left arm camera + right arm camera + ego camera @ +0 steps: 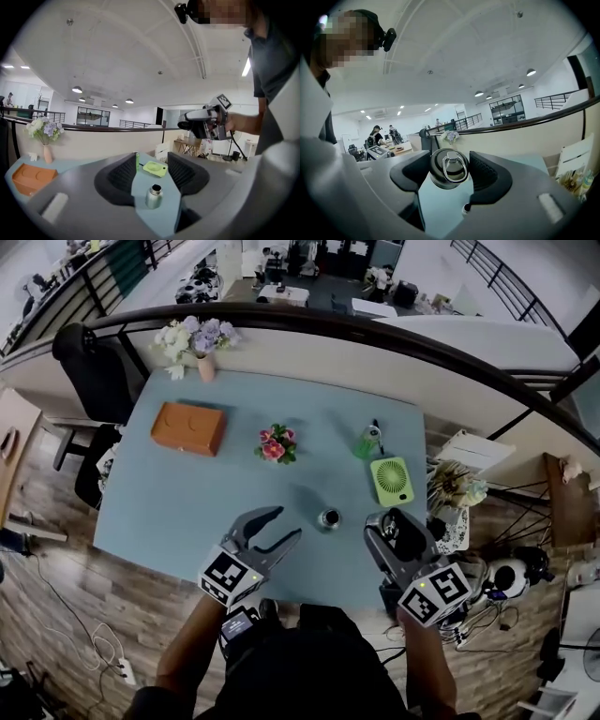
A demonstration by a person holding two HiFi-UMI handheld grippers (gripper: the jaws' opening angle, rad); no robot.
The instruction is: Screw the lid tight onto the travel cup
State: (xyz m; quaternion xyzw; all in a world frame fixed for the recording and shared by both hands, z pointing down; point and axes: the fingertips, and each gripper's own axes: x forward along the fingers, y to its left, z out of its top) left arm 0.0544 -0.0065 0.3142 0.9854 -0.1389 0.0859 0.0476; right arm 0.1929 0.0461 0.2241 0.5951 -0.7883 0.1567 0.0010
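The steel travel cup (328, 518) stands upright with its mouth uncovered near the front of the blue-grey table (187, 502). My left gripper (289, 523) is just left of the cup, apart from it, jaws open and empty. In the left gripper view the cup (153, 197) shows ahead through the gap of that gripper (152, 165). My right gripper (394, 529) hovers right of the cup, shut on the dark round lid (392, 530). In the right gripper view the lid (449, 168), with its metal ring facing the camera, sits between the pads, and the cup's mouth (465, 207) shows below.
An orange box (188, 427), a small pink flower bunch (276, 443), a vase of pale flowers (199, 341), a green bottle-like item (368, 442) and a green fan (391, 479) sit further back. A black chair (89, 371) stands at the table's left.
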